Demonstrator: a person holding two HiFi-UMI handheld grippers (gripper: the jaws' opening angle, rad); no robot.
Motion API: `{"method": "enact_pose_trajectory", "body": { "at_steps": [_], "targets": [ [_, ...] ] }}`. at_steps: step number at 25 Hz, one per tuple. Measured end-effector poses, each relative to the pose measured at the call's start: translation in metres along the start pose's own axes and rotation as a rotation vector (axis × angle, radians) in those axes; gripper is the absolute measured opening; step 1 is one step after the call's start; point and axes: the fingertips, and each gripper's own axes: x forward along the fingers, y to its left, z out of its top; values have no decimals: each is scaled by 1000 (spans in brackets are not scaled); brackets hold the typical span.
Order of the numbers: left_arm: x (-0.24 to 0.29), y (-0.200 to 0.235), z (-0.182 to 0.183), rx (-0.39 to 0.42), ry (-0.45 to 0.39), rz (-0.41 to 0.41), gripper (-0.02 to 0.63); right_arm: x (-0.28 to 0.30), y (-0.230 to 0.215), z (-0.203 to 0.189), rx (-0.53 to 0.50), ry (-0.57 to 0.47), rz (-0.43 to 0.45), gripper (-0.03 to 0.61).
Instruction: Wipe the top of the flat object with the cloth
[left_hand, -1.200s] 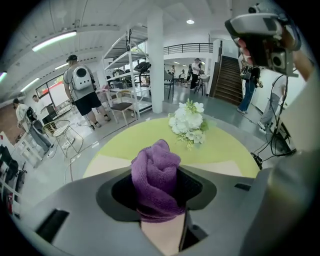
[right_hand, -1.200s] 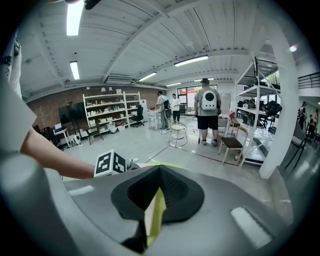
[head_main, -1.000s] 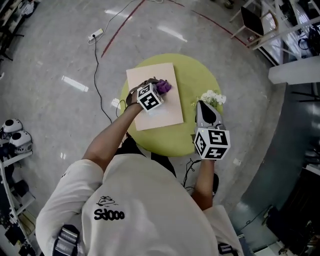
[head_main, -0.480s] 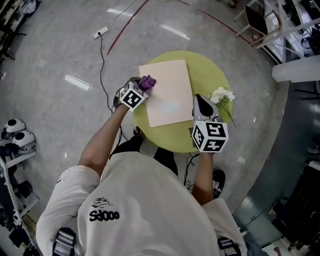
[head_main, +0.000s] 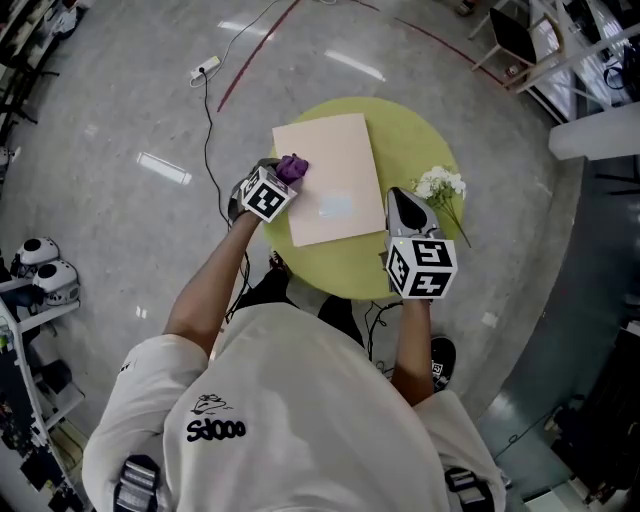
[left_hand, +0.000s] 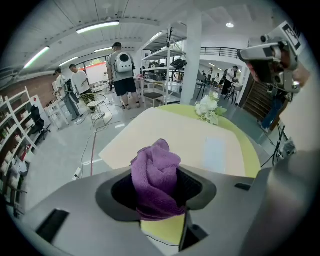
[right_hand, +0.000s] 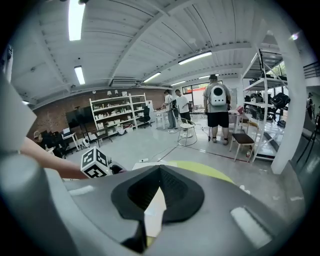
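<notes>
Board (head_main: 330, 170) on round green table (head_main: 415, 150), grey floor (head_main: 120, 100); left tongs (head_main: 285, 178) grip cloth (head_main: 293, 166).

Purple cloth (head_main: 292, 167), cream board (head_main: 335, 160)

A round yellow-green table (head_main: 412, 150) stands on the floor in front of the person. On it lies a pale flat rectangular board (head_main: 330, 165), its far left corner jutting out past the table's edge. A crumpled purple cloth (head_main: 293, 166) sits at the board's left edge, between the jaws of the left gripper (head_main: 283, 179), which reaches in from the table's left side. A small bunch of white flowers (head_main: 441, 186) lies on the table to the right of the board, apart from it. The right gripper (head_main: 399, 201) hangs over the table's near right part, between the board's right edge and the flowers. On the floor well beyond the table's left side lies a white power strip (head_main: 207, 67).
</notes>
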Motion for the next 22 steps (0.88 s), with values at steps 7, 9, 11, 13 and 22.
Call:
{"method": "enact_pose_trajectory", "body": {
  "at_steps": [7,9,11,13,22],
  "targets": [
    [27,-49,34,-34,33,26,198,-39,-44,-21,-24,-4,53,10],
    [33,-63,47,-12,43,17,198,-47,-55,-29,-18,-1,55,9],
    [39,-77,61,12,46,13,196,-52,-67,-38,-15,14,61,10],
    [47,-94,76,25,39,-5,196,-59,-79,-44,-21,31,62,9],
    [66,-181,111,197,33,-148,198,-69,-96,-46,-26,49,31,10]
  ]
}}
